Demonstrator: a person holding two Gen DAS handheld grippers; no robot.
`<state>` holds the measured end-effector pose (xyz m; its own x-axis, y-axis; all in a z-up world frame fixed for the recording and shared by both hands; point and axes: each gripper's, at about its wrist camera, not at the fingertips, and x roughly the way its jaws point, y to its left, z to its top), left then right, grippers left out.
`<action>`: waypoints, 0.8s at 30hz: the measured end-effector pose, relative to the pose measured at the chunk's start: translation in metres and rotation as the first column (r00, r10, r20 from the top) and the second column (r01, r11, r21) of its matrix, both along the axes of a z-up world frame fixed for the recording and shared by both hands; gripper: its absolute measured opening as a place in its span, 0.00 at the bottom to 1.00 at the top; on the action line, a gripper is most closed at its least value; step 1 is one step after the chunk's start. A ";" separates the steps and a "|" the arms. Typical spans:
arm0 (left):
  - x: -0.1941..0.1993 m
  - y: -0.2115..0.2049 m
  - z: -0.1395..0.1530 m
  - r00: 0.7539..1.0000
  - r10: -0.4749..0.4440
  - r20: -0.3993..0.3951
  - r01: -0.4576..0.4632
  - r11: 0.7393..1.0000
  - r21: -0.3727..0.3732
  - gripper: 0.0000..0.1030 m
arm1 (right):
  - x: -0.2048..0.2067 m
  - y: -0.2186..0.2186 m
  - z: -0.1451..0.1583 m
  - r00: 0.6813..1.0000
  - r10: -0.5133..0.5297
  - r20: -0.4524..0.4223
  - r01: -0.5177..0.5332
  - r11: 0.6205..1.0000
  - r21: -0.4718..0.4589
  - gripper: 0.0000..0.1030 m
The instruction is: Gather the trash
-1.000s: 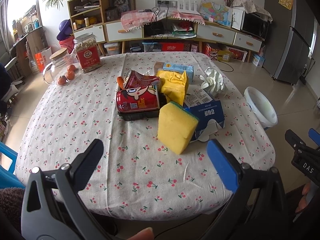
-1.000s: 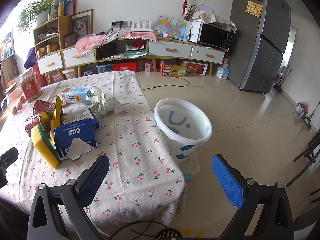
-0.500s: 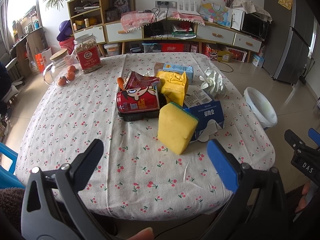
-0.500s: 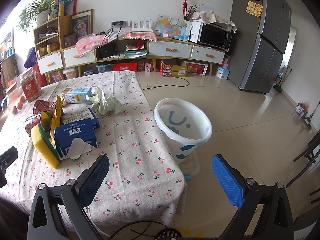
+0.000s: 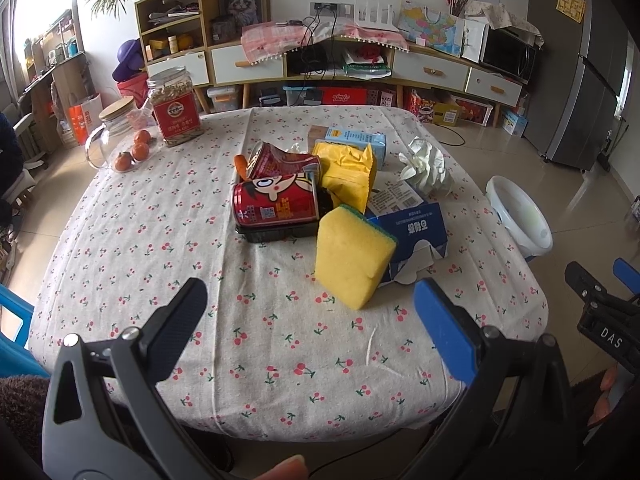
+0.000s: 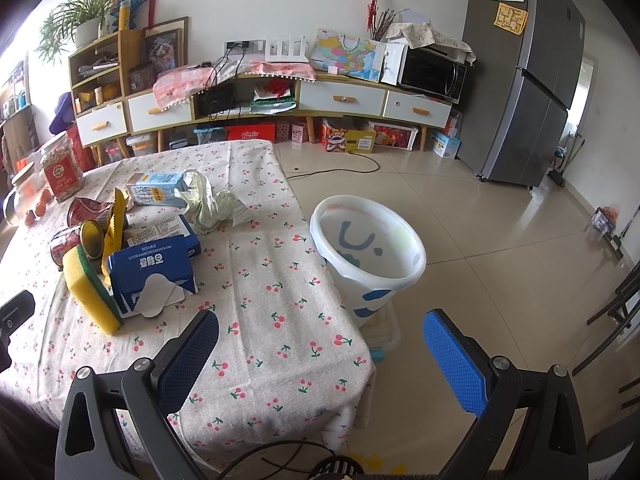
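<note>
The surface (image 5: 260, 320) with its cherry-print cloth lies straight ahead of your left hand-held gripper (image 5: 310, 306), and ahead and to the left of your right hand-held gripper (image 6: 320, 336). Both of them hang over its near edge with the fingers spread wide and nothing between them.

The white trash bin (image 6: 370, 256) stands on the floor just beside the surface, directly ahead of your right hand-held gripper; from the left one it is far to the right.

The trash sits in one heap ahead of your left hand-held gripper. The blue tissue box (image 5: 412, 232) is slightly to the right, and the yellow sponge (image 5: 352, 256) leans against it on its left side, nearest to your fingers. Behind the sponge two red cans (image 5: 276, 200) lie on a black tray (image 5: 276, 234), touching a yellow packet (image 5: 348, 172). Farther away is a light blue carton (image 5: 354, 138), and to the right of it a crumpled white wrapper (image 5: 426, 164).

Far ahead on the left stand a jar with a red label (image 5: 174, 108) and some small oranges (image 5: 134, 154).
</note>
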<state>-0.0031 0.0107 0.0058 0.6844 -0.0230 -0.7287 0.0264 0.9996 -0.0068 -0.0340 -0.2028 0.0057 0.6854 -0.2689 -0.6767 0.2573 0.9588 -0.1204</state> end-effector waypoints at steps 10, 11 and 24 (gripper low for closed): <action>0.007 0.012 0.004 1.000 0.011 -0.016 -0.012 0.999 -0.033 1.00 | 0.003 0.000 0.007 1.000 0.015 -0.008 -0.015 1.000 0.021 1.00; 0.009 0.013 0.004 1.000 0.009 -0.023 -0.010 0.999 -0.038 1.00 | 0.004 -0.002 0.009 1.000 0.014 -0.010 -0.014 1.000 0.027 1.00; 0.111 0.056 0.026 0.991 0.022 -0.134 -0.011 0.997 0.081 1.00 | 0.086 0.006 0.060 0.983 0.163 -0.088 -0.157 0.985 0.069 1.00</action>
<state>0.1084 0.0666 0.0316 0.5801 0.0493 -0.8130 0.0139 0.9974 0.0705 0.0520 -0.1965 0.0659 0.6492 -0.1162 -0.7517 0.0900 0.9931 -0.0758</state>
